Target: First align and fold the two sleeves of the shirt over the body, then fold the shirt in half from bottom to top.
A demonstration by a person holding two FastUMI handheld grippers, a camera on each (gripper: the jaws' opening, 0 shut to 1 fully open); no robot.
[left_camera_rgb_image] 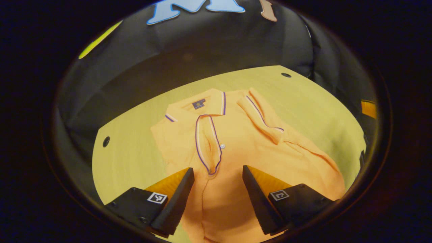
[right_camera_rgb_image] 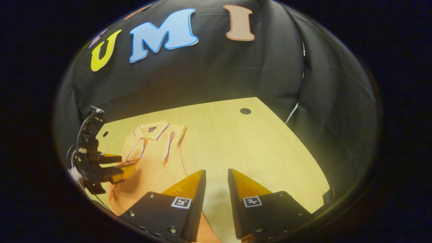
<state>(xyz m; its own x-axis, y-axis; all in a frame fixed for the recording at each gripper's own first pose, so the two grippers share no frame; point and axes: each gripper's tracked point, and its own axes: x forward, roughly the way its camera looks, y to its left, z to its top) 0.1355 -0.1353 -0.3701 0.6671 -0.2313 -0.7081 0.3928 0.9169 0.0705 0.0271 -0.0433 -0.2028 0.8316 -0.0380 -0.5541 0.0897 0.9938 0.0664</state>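
The shirt [left_camera_rgb_image: 243, 152] lies flat on the table [left_camera_rgb_image: 128, 152], sleeves seemingly folded in already. Light, limp cloth that will sag, so pinch the bottom hem at both corners. Left gripper [left_camera_rgb_image: 218, 175] and right gripper [right_camera_rgb_image: 216, 177] both hover open, holding nothing.

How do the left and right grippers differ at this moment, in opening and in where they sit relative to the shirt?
The left gripper has its jaws spread wide, while the right gripper shows a narrower gap. The left gripper hangs over the orange shirt, near the bottom of its placket; the right gripper sits off toward the shirt's edge, with mostly bare table ahead. Both are open and hold no cloth.
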